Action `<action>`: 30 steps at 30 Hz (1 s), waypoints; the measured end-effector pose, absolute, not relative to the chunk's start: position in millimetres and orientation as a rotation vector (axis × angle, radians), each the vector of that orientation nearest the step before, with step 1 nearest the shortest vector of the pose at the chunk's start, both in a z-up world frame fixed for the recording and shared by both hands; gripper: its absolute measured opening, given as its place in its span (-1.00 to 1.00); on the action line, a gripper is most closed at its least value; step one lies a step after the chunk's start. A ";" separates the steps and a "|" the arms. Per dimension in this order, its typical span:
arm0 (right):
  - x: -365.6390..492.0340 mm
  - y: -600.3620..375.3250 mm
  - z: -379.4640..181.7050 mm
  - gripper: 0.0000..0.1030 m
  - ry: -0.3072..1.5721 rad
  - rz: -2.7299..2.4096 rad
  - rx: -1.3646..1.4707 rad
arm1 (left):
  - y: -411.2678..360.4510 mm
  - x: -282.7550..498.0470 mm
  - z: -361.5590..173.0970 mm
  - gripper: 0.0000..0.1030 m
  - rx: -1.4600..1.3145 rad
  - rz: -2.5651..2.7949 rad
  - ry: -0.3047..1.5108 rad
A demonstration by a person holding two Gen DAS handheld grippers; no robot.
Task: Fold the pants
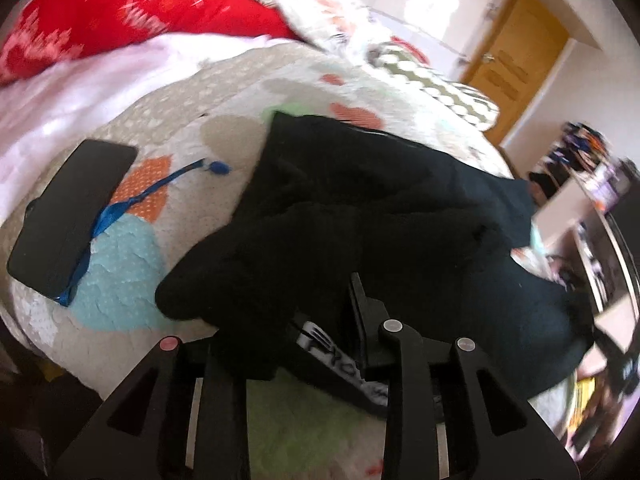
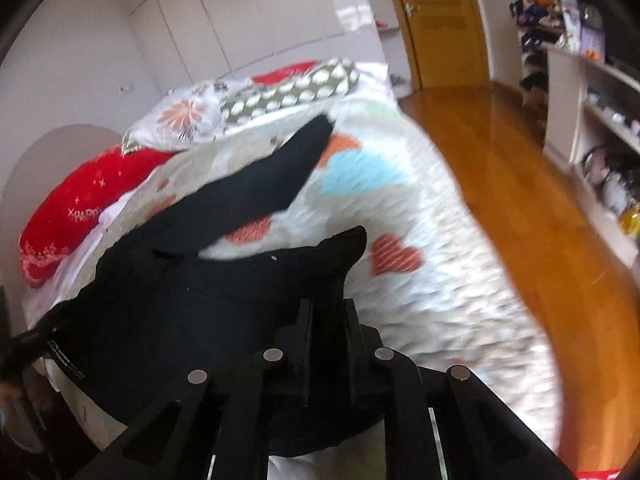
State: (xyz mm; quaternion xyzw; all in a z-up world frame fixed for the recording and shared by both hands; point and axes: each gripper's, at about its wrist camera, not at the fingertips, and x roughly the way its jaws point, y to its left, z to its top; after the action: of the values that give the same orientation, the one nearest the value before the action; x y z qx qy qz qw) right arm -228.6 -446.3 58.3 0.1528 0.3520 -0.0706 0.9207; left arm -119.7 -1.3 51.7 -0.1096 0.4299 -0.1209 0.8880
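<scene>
The black pants (image 1: 380, 216) lie bunched on the patterned quilt (image 1: 192, 92). My left gripper (image 1: 320, 320) is shut on the pants near the white-printed waistband (image 1: 340, 364), with cloth draped over its fingers. In the right wrist view the pants (image 2: 168, 304) spread out with two legs pointing up the bed. My right gripper (image 2: 328, 312) is shut on a fold of the pants, lifted slightly above the quilt (image 2: 420, 280).
A black phone (image 1: 68, 216) with a blue strap (image 1: 132, 204) lies on the quilt at left. A red pillow (image 1: 132, 16) and patterned pillows (image 2: 260, 96) sit at the bed's head. Wooden floor (image 2: 520, 184), a door (image 2: 440, 20) and shelves (image 2: 592, 120) are to the right.
</scene>
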 end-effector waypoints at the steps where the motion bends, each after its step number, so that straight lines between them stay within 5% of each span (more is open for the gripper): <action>1: -230.8 -450.4 59.0 -0.79 0.726 -0.180 0.294 | -1.7 -123.1 49.8 -0.46 -0.220 -0.255 0.894; 6: -224.0 -476.9 29.3 -0.85 0.854 -0.293 0.361 | 8.3 -122.7 22.5 -0.40 -0.247 -0.212 0.992; 12: -222.8 -438.6 57.2 -0.77 0.771 -0.216 0.246 | 19.5 -146.7 51.1 -0.39 -0.151 -0.225 0.919; 14: -216.3 -425.2 62.8 -0.67 0.758 -0.136 0.268 | 25.2 -147.4 57.1 -0.39 -0.154 -0.216 0.912; 16: -209.0 -410.7 63.6 -0.34 0.750 -0.072 0.293 | 32.4 -148.0 65.6 -0.39 -0.156 -0.189 0.885; 18: -196.9 -392.7 63.0 -0.30 0.749 0.000 0.312 | 38.1 -147.0 72.6 -0.36 -0.155 -0.177 0.858; 22: -171.4 -342.2 58.9 -0.30 0.776 0.190 0.322 | 47.2 -128.1 84.1 -0.04 -0.167 -0.137 0.832; 24: -157.9 -315.4 55.4 -0.30 0.796 0.260 0.289 | 47.4 -112.6 87.0 0.44 -0.182 -0.165 0.827; 30: -132.4 -249.5 34.4 -0.30 0.880 0.412 0.204 | 35.9 -53.3 70.9 0.47 -0.190 -0.166 0.912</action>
State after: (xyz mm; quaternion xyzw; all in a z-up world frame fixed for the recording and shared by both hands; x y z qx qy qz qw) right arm -132.4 -249.5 34.4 0.0977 0.4219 0.1975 0.8794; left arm -53.3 35.9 70.9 -0.0915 0.4391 -0.0800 0.8902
